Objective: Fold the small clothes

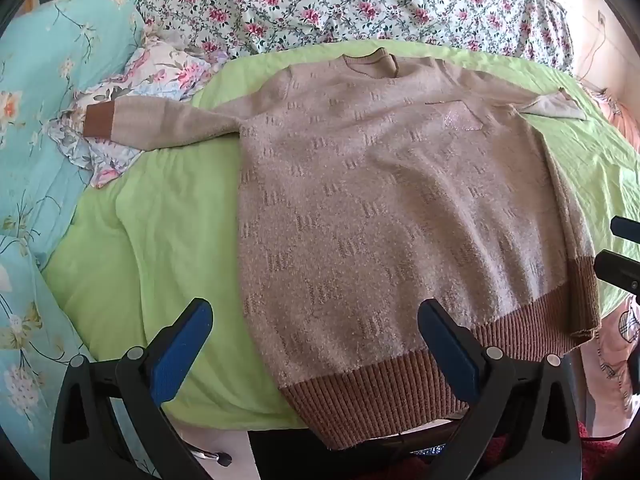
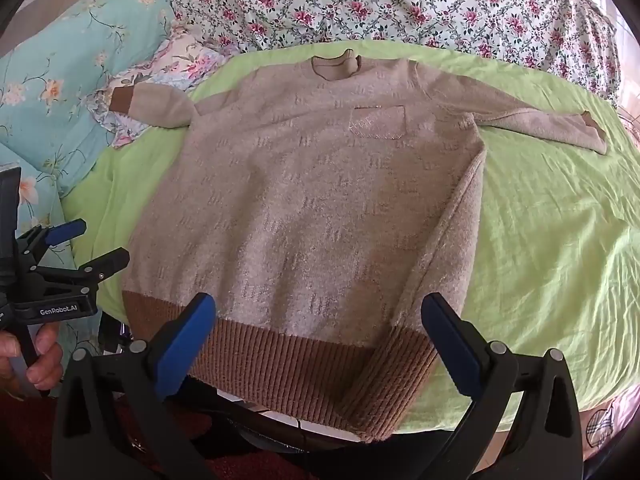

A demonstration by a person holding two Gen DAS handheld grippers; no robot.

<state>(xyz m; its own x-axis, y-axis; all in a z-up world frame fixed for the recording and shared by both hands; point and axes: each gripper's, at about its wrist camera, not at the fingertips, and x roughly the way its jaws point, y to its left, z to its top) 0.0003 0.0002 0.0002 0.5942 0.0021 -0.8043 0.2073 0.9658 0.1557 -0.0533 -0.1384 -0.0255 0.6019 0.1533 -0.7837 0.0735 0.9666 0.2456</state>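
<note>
A beige knit sweater [image 1: 380, 208] [image 2: 304, 208] with a brown ribbed hem [image 1: 384, 392] [image 2: 280, 364] lies face up on a green sheet [image 1: 140, 240] [image 2: 560, 240], both sleeves spread out. Its right side edge is turned over onto the body [image 2: 448, 248]. The left gripper [image 1: 316, 332] hangs open above the hem's left corner, nothing between its blue pads [image 1: 182, 348]. It also shows at the left of the right wrist view [image 2: 102, 240], held by a hand [image 2: 36, 356]. The right gripper [image 2: 318, 332] stands open over the hem's right part, empty; its tips [image 1: 608, 244] peek in at the right edge.
A white quilt with pink flowers [image 1: 360, 0] [image 2: 400, 4] lies behind the sweater. A turquoise floral quilt [image 1: 48, 80] [image 2: 60, 80] fills the left. A small floral cloth [image 1: 132, 80] lies under the brown-cuffed sleeve [image 1: 98, 120]. The hem hangs over the bed's near edge.
</note>
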